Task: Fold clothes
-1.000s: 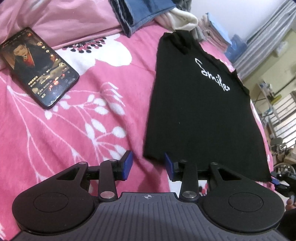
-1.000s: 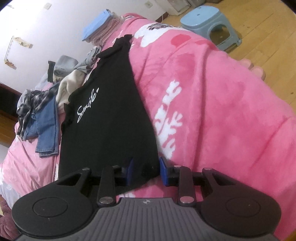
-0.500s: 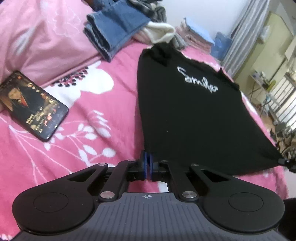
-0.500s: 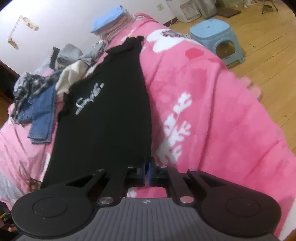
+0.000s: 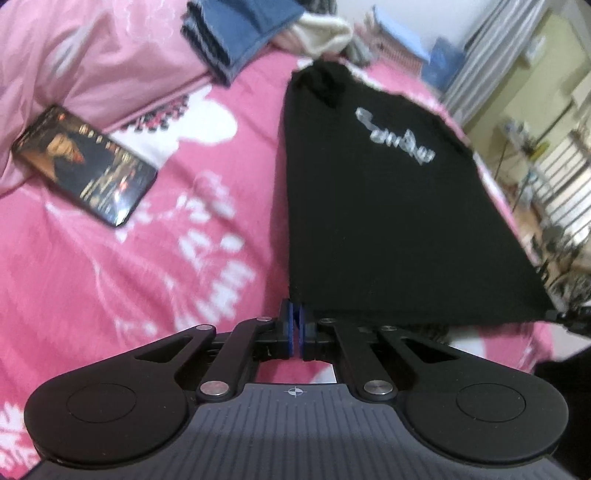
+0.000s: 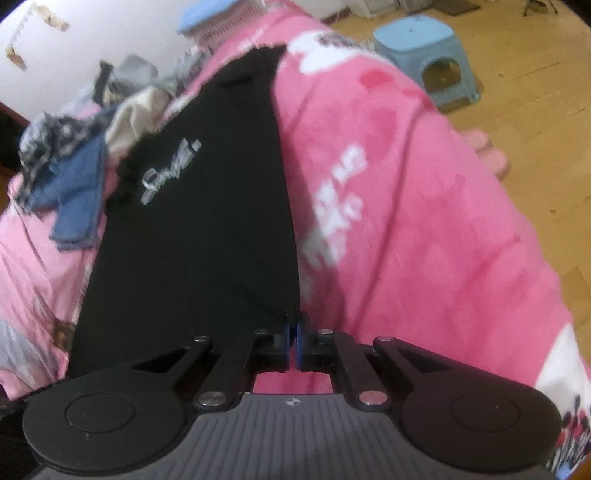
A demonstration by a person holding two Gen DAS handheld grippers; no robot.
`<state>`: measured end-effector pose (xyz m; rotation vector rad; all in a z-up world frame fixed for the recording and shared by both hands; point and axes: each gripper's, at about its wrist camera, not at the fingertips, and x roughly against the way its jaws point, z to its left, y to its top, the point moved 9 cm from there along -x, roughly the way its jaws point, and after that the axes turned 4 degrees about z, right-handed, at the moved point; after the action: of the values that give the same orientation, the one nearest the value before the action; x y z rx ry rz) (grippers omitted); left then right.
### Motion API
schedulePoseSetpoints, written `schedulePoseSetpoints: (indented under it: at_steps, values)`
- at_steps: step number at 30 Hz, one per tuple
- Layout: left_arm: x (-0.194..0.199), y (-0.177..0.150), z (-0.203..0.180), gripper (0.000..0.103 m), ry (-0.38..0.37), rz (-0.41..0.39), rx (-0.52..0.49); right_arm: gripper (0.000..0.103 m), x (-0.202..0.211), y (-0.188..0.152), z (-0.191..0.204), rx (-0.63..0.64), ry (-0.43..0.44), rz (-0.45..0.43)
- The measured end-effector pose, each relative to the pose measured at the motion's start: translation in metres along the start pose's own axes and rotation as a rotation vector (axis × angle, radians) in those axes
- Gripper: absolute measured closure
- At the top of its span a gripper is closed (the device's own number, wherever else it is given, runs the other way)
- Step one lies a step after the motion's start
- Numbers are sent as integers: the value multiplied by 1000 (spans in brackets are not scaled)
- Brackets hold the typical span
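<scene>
Both your grippers are pinched on the near hem of the black T-shirt.

Your left gripper [image 5: 296, 321] has its blue pads pressed together on the near left corner of the black T-shirt [image 5: 376, 206], which fills the centre and right of the frame, stretched over the pink bedspread [image 5: 110, 266]. Your right gripper [image 6: 291, 332] is clamped the same way on the other hem corner, low centre. A phone [image 5: 85, 164] lies at the left; jeans [image 5: 240, 33] sit at the top. A blue stool [image 6: 424, 55] stands upper right.
</scene>
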<state>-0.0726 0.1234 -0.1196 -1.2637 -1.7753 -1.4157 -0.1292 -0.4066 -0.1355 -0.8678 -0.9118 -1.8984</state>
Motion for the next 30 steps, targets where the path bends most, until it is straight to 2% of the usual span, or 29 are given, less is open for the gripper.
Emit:
schedulePoseSetpoints:
  at_steps: [5, 8, 11, 13, 15, 17, 19, 23, 25, 27, 29, 30]
  values:
    - [-21, -18, 5, 103, 47, 76, -51, 100, -31, -11, -17, 5, -38, 50]
    - [-27, -20, 9, 100, 50, 90, -59, 98, -32, -10, -15, 34, -45, 59]
    - [-12, -19, 16, 94, 81, 82, -69, 94, -13, -9, -12, 82, -81, 42]
    - [4, -16, 22, 92, 117, 58, -82, 93, 9, -5, -7, 146, -117, -22]
    - [17, -7, 18, 91, 116, 8, -108, 93, 24, 2, 12, 235, -88, -92]
    - [18, 5, 3, 91, 70, -35, -155, 93, 22, 8, 42, 329, -4, -112]
    - [3, 11, -25, 91, 5, -45, -235, 93, -2, 10, 83, 449, 80, -90]
    - [-44, 6, -92, 91, -93, -23, -464, 93, -65, -15, 162, 739, 183, -12]
    - [-66, -6, -114, 91, -96, 9, -567, 93, -94, -35, 184, 853, 192, 28]
    - [-84, -21, -120, 91, -47, 60, -629, 93, -112, -57, 190, 961, 147, 48]
    - [-80, -29, -118, 91, -27, 59, -625, 92, -112, -81, 189, 1031, 128, 47]
    - [-77, -32, -116, 91, -30, 63, -605, 92, -107, -89, 186, 1022, 143, 62]
